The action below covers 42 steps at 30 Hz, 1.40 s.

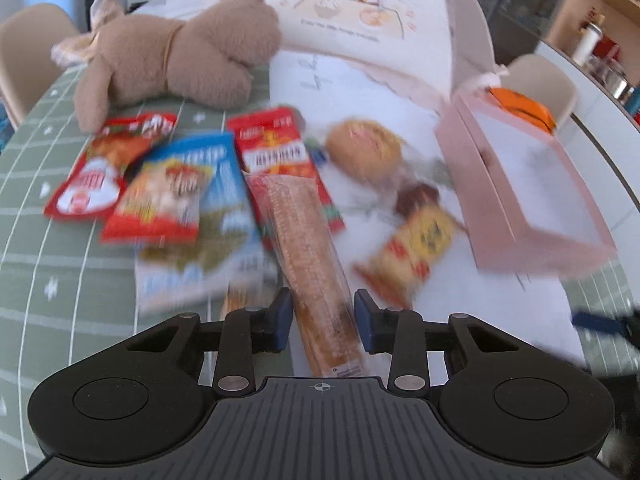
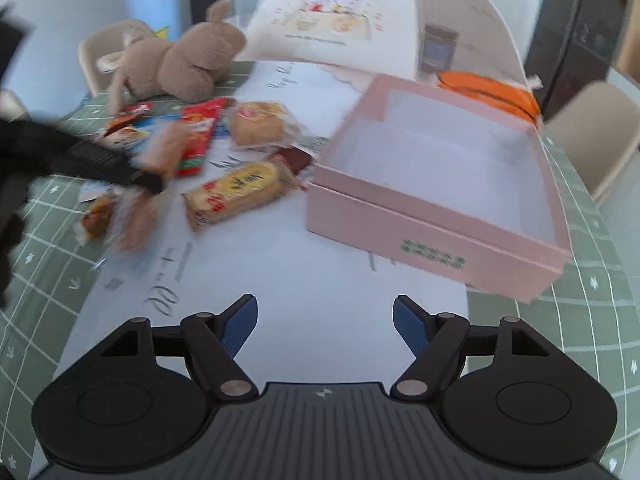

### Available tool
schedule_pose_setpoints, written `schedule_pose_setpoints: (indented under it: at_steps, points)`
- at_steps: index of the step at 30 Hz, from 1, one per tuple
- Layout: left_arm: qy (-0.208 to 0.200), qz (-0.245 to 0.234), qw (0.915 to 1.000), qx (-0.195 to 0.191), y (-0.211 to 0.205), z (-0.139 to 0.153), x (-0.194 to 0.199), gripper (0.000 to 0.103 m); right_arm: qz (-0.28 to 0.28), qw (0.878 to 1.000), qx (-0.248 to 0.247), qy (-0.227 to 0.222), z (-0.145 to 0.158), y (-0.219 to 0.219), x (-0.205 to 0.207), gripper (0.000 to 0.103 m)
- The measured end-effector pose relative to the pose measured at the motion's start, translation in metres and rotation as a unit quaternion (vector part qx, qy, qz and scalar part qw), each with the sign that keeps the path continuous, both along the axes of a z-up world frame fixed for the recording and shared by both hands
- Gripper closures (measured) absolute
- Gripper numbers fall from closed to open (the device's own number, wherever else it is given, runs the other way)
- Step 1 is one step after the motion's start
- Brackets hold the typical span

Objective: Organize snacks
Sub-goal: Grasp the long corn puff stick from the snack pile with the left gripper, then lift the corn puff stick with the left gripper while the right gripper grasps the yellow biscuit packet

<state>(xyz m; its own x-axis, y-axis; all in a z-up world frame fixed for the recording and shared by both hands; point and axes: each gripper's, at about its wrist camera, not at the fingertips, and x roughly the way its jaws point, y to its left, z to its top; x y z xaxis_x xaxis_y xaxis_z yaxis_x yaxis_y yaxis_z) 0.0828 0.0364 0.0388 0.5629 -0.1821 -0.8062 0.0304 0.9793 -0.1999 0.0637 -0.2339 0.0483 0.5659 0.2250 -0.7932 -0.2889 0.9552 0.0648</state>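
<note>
My left gripper (image 1: 323,316) is shut on a long clear-wrapped biscuit pack (image 1: 312,264), its blue pads against both sides. Beyond it lie red snack packets (image 1: 96,168), a blue packet (image 1: 200,216), a round bun (image 1: 364,148) and a yellow cracker pack (image 1: 416,248). An open pink box (image 1: 532,184) stands at the right. My right gripper (image 2: 325,328) is open and empty over white paper, in front of the pink box (image 2: 436,184), whose inside is bare. In the right wrist view the left gripper (image 2: 100,160) lifts the blurred biscuit pack (image 2: 136,216) at the left.
A brown plush toy (image 1: 180,56) lies behind the snacks. A printed white bag (image 1: 360,12) and an orange item (image 1: 524,108) sit at the back. A green checked cloth (image 2: 592,288) covers the round table, with beige chairs (image 2: 592,132) around it.
</note>
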Motion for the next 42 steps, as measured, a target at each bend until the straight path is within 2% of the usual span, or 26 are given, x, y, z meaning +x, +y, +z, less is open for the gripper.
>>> schedule_pose_setpoints:
  at_steps: [3, 6, 14, 16, 18, 19, 23, 24, 29, 33, 37, 40, 42]
  points:
    - [0.014, -0.008, 0.9997, -0.018, 0.006, -0.001, -0.022, 0.068, -0.003, 1.0, 0.005, 0.007, -0.003, 0.004, 0.007, 0.028]
    - [0.017, -0.011, 0.9997, -0.017, 0.014, 0.0, -0.042, 0.069, 0.014, 1.0, 0.004, 0.005, -0.003, 0.023, 0.012, 0.028]
    - [0.029, 0.025, 0.999, -0.025, 0.05, 0.003, -0.07, 0.069, 0.03, 0.999, 0.009, -0.019, 0.001, 0.087, 0.041, 0.028]
    - [0.029, 0.025, 0.999, -0.023, 0.053, 0.003, -0.072, 0.069, 0.018, 0.999, -0.001, -0.028, -0.001, 0.1, 0.052, 0.033]
    - [0.031, 0.021, 0.999, -0.026, 0.055, 0.002, -0.074, 0.069, 0.01, 1.0, -0.004, -0.023, -0.005, 0.108, 0.065, 0.047]
    - [0.031, 0.018, 0.999, -0.027, 0.056, 0.002, -0.075, 0.069, 0.007, 1.0, 0.002, -0.02, -0.005, 0.109, 0.07, 0.047]
    - [0.032, 0.01, 0.9989, -0.032, 0.058, 0.001, -0.072, 0.069, 0.008, 0.999, 0.029, 0.016, 0.0, 0.108, 0.074, 0.074]
    - [0.031, 0.008, 0.9989, -0.033, 0.058, 0.001, -0.07, 0.069, 0.012, 0.999, 0.032, 0.022, -0.001, 0.107, 0.07, 0.076]
    - [0.029, -0.008, 0.9989, -0.035, 0.049, 0.0, -0.059, 0.069, 0.015, 0.999, 0.013, 0.035, -0.009, 0.095, 0.045, 0.076]
    - [0.03, -0.028, 0.9987, -0.031, 0.039, 0.0, -0.049, 0.069, -0.001, 1.0, -0.005, 0.026, -0.012, 0.084, 0.031, 0.076]
    - [0.032, -0.048, 0.9978, -0.033, 0.03, 0.0, -0.044, 0.069, -0.019, 1.0, -0.002, 0.018, -0.007, 0.072, 0.026, 0.076]
    - [0.032, -0.056, 0.9973, -0.035, 0.028, -0.001, -0.046, 0.07, -0.032, 0.999, -0.006, 0.011, -0.003, 0.068, 0.023, 0.068]
    - [0.032, -0.059, 0.997, -0.038, 0.03, -0.001, -0.047, 0.07, -0.039, 0.999, -0.009, 0.006, -0.002, 0.066, 0.022, 0.056]
